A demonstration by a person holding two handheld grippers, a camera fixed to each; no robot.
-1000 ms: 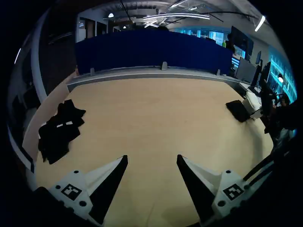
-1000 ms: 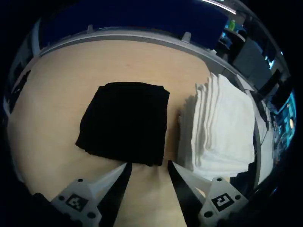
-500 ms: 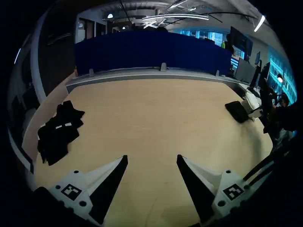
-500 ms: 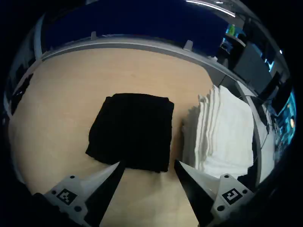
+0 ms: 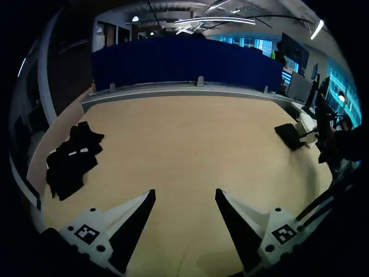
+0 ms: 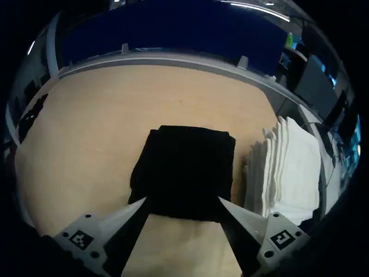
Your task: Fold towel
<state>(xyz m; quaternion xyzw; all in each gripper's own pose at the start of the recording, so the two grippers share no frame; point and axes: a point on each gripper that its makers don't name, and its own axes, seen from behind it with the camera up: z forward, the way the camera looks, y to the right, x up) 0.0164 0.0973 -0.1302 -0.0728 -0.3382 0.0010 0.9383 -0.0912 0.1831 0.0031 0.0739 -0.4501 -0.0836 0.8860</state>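
Black cloth pile (image 5: 71, 159): crumpled, lying on the counter (image 5: 184, 129) well apart to the left of the folded black towel (image 5: 289, 135), seen in the left gripper view.

Left tongs (image 5: 184, 194): hanging released, fingers spread wide over bare wood, holding nothing, well to the left of the folded black towel.

Folded black towel: lying flat on the counter as a neat dark rectangle, in the middle of the right gripper view (its far edge is looking straight and its corners squared).

Right tongs (image 6: 182, 202): standing released at the folded black towel's near edge, one fingertip sitting at each near corner and the cloth's edge running between them; I cannot tell whether the tips are touching the cloth.

White towel stack (image 6: 288, 173): sitting just to the right of the folded black towel, its layered edges facing it.

Blue divider (image 6: 184, 32): standing beyond the folded black towel, running along the counter's far edge.
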